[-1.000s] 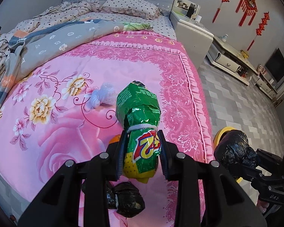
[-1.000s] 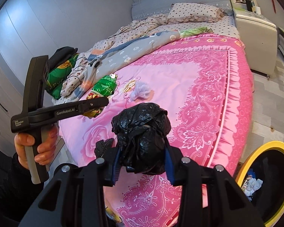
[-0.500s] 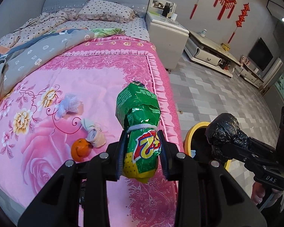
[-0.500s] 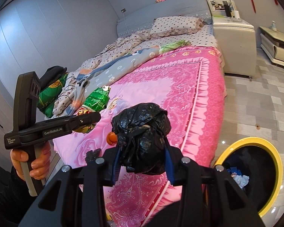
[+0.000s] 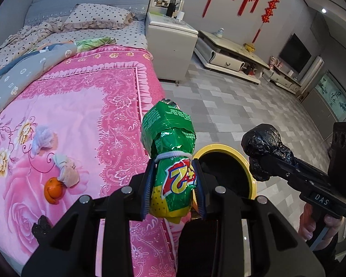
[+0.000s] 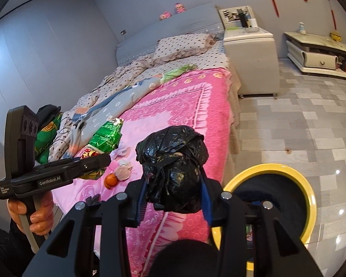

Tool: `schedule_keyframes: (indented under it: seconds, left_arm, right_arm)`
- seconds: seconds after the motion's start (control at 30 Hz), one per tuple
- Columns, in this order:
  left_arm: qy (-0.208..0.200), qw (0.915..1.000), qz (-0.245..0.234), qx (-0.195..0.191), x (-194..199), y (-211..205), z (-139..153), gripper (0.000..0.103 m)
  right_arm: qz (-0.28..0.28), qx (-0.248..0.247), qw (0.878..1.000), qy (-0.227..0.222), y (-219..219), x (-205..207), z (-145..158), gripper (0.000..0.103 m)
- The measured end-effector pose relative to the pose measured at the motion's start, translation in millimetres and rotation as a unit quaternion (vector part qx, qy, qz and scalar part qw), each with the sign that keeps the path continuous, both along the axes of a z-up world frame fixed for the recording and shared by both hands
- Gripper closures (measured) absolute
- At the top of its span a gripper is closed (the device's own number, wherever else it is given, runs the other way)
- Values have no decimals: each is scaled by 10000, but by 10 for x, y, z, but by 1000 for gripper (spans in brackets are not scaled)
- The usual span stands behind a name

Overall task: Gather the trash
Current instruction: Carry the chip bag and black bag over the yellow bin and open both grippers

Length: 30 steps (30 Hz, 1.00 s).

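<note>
**A:** Where does the bin sit from your fingers right now?

**B:** The yellow-rimmed bin [image 5: 230,154] stands on the floor beside the bed [image 5: 80,106], just ahead of and below both hands. My left fingers [image 5: 174,184] pinch a green snack bag [image 5: 170,152]; its long axis runs straight out along the fingers, far end up over the bed's edge. In the left wrist view the bin's mouth shows just right of the bag.

**A:** And the right?

**B:** My right fingers [image 6: 174,196] pinch a knotted black trash bag [image 6: 173,168]. In that view the bin [image 6: 309,194] opens low to the right, so I judge the right hand the nearer one.

**A:** Anything in the way?

**B:** Not between either load and the bin. The bed's pink frill lies close to the rim. Left on the bed: an orange [image 5: 53,190], two cloth wads [image 5: 65,169], a small black scrap [image 5: 42,227].
</note>
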<state>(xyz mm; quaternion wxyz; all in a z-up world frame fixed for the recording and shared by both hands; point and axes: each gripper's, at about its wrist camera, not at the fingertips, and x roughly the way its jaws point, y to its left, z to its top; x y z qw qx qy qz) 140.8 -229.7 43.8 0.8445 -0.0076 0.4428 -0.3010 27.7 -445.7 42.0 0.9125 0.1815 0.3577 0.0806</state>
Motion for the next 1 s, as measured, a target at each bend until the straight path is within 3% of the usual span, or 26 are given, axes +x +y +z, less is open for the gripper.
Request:
schedule_keyframes:
  seconds: [0.43,1.0]
  left_arm:
    - [386,9976,-572,-25,-77,-813,-319,73]
    - [727,9926,-941,247,-84,-1480,-982,72]
  right_arm:
    - [-731,139,9970,207,-623,-177,-256,67]
    - [-1471,458,9856,690,-1274,-238,-819,67]
